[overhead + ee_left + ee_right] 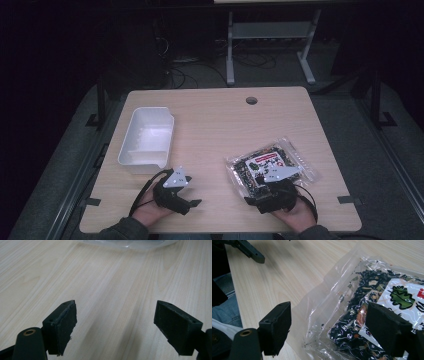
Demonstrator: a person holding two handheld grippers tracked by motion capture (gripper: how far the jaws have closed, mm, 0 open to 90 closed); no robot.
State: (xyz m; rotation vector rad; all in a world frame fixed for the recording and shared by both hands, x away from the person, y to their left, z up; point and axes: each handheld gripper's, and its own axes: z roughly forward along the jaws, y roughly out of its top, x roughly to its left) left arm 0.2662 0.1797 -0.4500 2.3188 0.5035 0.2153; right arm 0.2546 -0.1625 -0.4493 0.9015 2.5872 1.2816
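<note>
Both hands low at the near edge, each holding a tool with jaws spread.

The left tool [192, 202] sits in the left hand [150, 212], angled toward the right, its jaws wide apart just above the surface. The right tool [255, 192], gripped by the right hand [295, 215], points forward, jaws apart.
</note>
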